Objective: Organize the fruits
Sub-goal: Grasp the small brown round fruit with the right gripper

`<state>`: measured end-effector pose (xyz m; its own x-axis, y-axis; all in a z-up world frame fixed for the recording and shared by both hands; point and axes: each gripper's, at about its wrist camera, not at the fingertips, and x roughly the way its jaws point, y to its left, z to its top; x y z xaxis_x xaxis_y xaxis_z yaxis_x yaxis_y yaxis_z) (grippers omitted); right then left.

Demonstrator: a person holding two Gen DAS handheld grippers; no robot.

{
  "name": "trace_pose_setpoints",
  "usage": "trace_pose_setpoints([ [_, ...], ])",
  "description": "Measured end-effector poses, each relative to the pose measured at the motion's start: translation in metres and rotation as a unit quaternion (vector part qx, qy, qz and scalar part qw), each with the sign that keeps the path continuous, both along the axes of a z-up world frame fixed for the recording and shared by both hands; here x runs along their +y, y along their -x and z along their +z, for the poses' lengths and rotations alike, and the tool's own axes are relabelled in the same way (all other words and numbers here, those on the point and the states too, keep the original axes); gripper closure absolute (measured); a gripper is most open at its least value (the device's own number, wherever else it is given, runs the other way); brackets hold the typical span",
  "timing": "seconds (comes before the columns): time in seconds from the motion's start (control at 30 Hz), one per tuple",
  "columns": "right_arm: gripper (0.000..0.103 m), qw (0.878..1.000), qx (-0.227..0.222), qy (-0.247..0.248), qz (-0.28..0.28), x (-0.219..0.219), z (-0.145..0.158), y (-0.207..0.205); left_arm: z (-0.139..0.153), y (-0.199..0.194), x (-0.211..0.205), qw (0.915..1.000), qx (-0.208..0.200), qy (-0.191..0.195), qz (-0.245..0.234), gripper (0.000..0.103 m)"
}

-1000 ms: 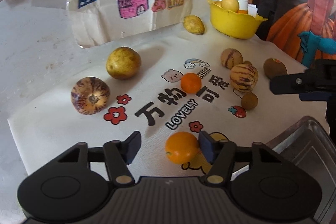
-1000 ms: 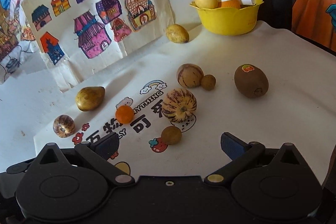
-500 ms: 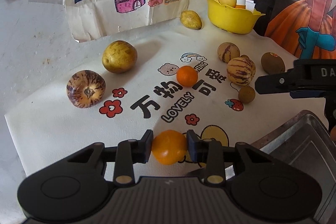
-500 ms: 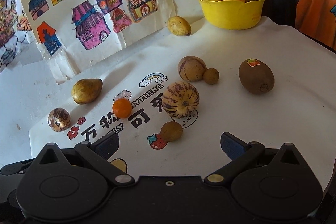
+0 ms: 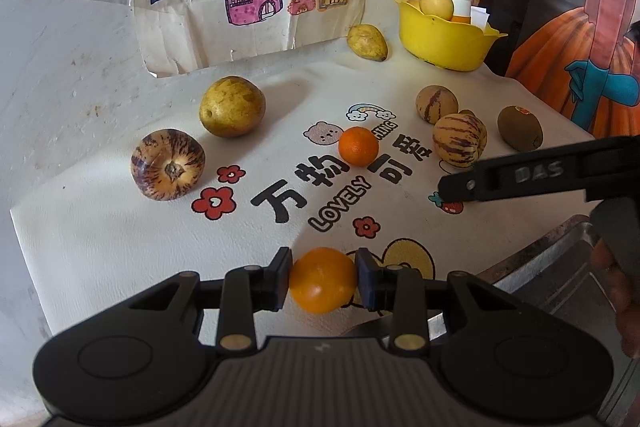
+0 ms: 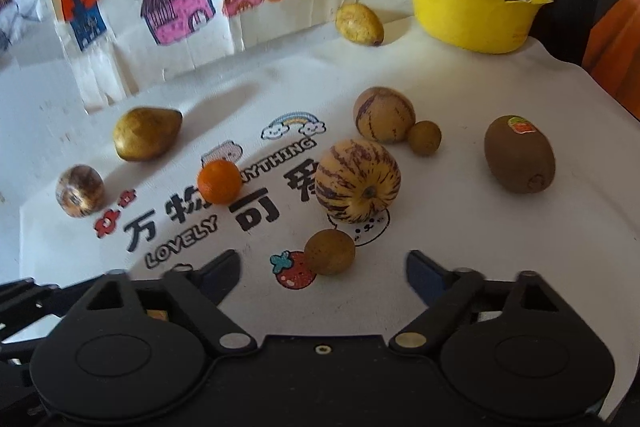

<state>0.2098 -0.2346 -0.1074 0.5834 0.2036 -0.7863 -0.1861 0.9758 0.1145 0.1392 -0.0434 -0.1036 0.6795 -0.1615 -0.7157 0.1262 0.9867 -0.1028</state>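
My left gripper (image 5: 322, 273) is shut on a large orange (image 5: 320, 287), and both pads press its sides just above the printed white mat (image 5: 120, 235). In the right wrist view my right gripper (image 6: 322, 261) has its jaws closing. A small round brown fruit (image 6: 330, 251) sits between the fingertips, and neither pad touches it. One right gripper finger (image 5: 520, 175) reaches in from the right of the left wrist view. A small orange (image 6: 219, 181), a striped melon (image 6: 357, 187) and a kiwi (image 6: 519, 155) lie further out on the mat.
A yellow bowl (image 5: 444, 43) with fruit stands at the back right, with a yellow fruit (image 5: 367, 42) beside it. A round yellow-green fruit (image 5: 232, 106) and a purple-striped fruit (image 5: 168, 165) lie to the left. A metal tray (image 5: 560, 267) sits at the near right. Painted paper leans at the back.
The left jaws closed from open onto the large orange. The right gripper moved forward and down toward the small brown fruit, and its jaws narrowed.
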Motion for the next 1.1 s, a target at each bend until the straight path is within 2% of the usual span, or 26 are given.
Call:
trace_pose_setpoints([
  [0.1, 0.024, 1.0, 0.001, 0.01, 0.0, 0.002, -0.004, -0.005, -0.001, 0.0, 0.0, 1.0, -0.001, 0.002, 0.002, 0.066],
  [0.23, 0.039, 1.0, 0.001, 0.024, 0.011, 0.006, -0.006, -0.008, -0.001, 0.0, 0.0, 1.0, -0.001, 0.003, 0.004, 0.066],
  [0.43, 0.054, 0.999, -0.005, 0.045, 0.028, 0.012, -0.007, -0.008, 0.0, 0.002, 0.0, 1.0, -0.002, 0.003, 0.006, 0.066],
  [0.53, 0.069, 0.998, -0.008, 0.049, 0.037, 0.014, -0.006, -0.006, 0.0, 0.003, 0.001, 1.0, -0.002, 0.003, 0.006, 0.066],
  [0.57, 0.071, 0.998, -0.009, 0.051, 0.038, 0.014, -0.005, -0.006, 0.0, 0.004, 0.001, 1.0, -0.002, 0.003, 0.006, 0.066],
  [0.87, 0.072, 0.998, -0.015, 0.043, 0.044, 0.014, 0.0, 0.003, 0.0, 0.014, 0.003, 1.0, -0.004, 0.002, 0.004, 0.067],
  [1.1, 0.072, 0.998, -0.034, 0.03, 0.048, 0.013, 0.023, 0.017, 0.006, 0.018, 0.007, 0.9999, -0.01, 0.001, 0.013, 0.067],
])
